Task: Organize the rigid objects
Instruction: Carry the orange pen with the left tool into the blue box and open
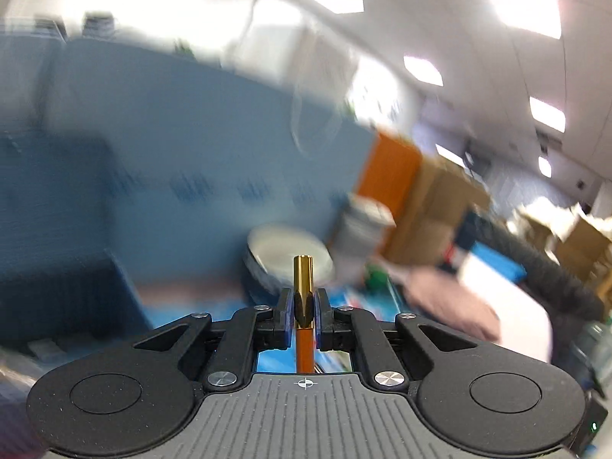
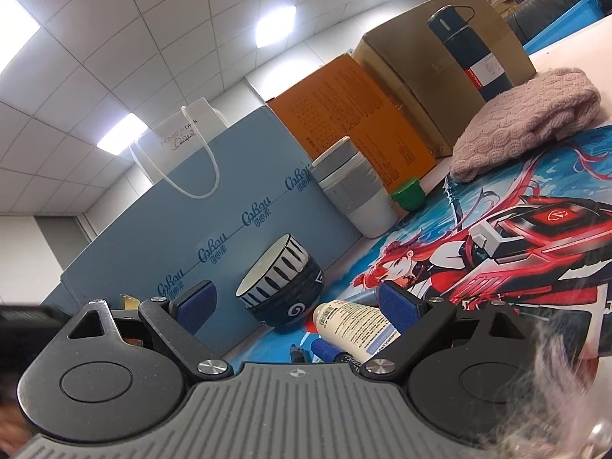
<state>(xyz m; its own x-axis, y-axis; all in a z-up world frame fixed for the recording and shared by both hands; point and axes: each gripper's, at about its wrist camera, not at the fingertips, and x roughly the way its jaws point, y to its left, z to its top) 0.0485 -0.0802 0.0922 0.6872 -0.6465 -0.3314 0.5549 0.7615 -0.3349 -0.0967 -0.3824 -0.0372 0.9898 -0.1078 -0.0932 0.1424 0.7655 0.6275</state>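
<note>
My left gripper (image 1: 303, 302) is shut on an orange pen with a gold cap (image 1: 303, 287), held upright in the air; the view is blurred by motion. A blue-and-white patterned bowl (image 1: 287, 260) lies beyond it. My right gripper (image 2: 302, 306) is open and empty, low over the printed mat (image 2: 497, 252). A white bottle with a label (image 2: 355, 325) lies between its fingers, close to the right finger (image 2: 397, 306). A blue-capped marker (image 2: 325, 352) lies just below the bottle. The stacked patterned bowls (image 2: 283, 287) stand just beyond.
A blue box (image 2: 214, 206), an orange box (image 2: 355, 114) and a cardboard box (image 2: 440, 76) line the back. A grey-and-white cup (image 2: 355, 195), a green cup (image 2: 409, 195), a pink knitted cloth (image 2: 528, 118) and a dark thermos (image 2: 470, 53) stand around the mat.
</note>
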